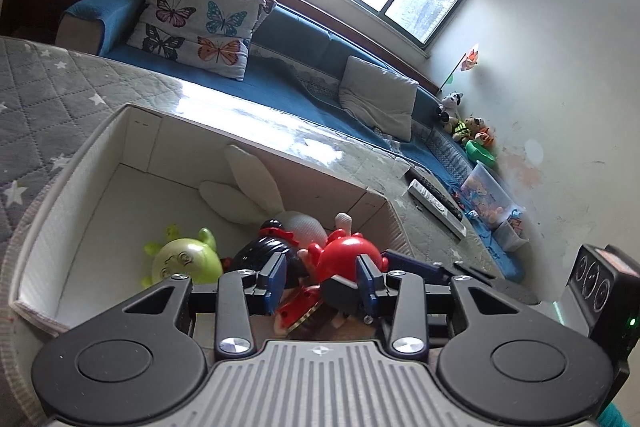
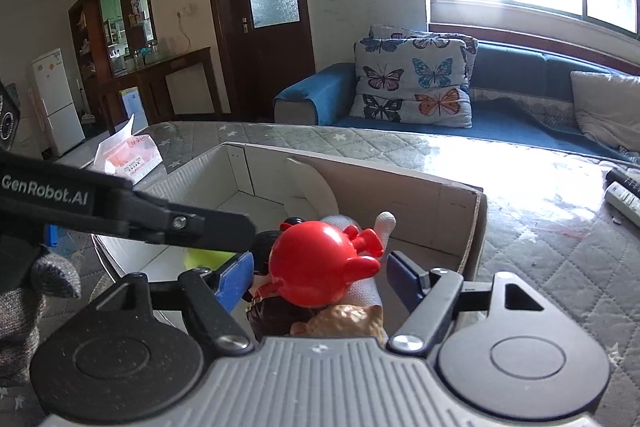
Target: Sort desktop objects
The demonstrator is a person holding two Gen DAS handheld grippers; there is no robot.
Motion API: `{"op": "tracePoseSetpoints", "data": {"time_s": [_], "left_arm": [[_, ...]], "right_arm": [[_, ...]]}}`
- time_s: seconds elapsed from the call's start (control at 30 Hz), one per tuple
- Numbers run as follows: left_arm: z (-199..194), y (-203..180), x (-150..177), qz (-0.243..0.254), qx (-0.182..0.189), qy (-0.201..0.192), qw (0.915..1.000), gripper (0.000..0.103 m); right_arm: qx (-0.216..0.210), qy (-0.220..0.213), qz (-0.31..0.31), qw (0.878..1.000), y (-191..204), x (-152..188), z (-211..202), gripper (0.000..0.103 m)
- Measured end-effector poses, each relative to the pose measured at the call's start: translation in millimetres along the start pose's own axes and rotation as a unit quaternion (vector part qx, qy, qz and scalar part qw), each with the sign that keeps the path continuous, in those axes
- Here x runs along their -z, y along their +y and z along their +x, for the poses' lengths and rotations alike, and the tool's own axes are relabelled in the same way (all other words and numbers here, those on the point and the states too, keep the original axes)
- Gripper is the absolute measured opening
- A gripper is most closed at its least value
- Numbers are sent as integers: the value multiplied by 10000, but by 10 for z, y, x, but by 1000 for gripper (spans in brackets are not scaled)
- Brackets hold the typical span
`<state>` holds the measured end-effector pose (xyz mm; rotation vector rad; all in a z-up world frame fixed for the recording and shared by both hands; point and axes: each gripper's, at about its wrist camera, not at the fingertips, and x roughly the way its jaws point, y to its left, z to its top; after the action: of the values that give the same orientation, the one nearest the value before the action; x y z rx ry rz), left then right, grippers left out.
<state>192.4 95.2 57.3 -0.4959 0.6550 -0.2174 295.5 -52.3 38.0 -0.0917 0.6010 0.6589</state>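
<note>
A white open box (image 1: 80, 163) stands on the grey quilted table and holds toys: a green round-faced toy (image 1: 182, 261), a black toy (image 1: 266, 251), a white plush rabbit (image 1: 256, 187) and a red round toy (image 1: 348, 255). My left gripper (image 1: 320, 279) is open above the box's near edge, its blue pads on either side of the red and black toys. My right gripper (image 2: 320, 273) is open too, with the red toy (image 2: 316, 263) between its pads, apart from them. A brown and tan figure (image 2: 340, 319) lies under it. The left gripper's arm (image 2: 132, 211) crosses the right wrist view.
Remote controls (image 1: 436, 203) lie on the table to the right. A tissue pack (image 2: 128, 155) sits at the table's far left corner. A blue sofa (image 1: 304, 83) with cushions runs behind the table. Toys and a plastic bin (image 1: 486, 195) are at the sofa's end.
</note>
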Motion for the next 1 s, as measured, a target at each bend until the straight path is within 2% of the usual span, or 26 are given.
{"op": "tracePoseSetpoints", "data": {"time_s": [0.4, 0.53, 0.6, 0.73, 1.0], "left_arm": [[-345, -149, 270, 378, -417, -177, 9983, 41], [-470, -194, 395, 419, -496, -219, 9976, 41], [-526, -207, 464, 414, -541, -211, 9975, 41], [-615, -231, 609, 502, -771, -243, 9955, 41], [-699, -213, 883, 546, -1157, -142, 9917, 41]], "right_arm": [[114, -260, -116, 9995, 165, 84, -410, 88], [163, -272, -208, 9993, 269, 180, -551, 96], [210, -287, -253, 9990, 317, 233, -607, 96], [254, -244, -255, 9991, 401, 380, -731, 103], [380, -83, -27, 9992, 495, 657, -870, 103]]}}
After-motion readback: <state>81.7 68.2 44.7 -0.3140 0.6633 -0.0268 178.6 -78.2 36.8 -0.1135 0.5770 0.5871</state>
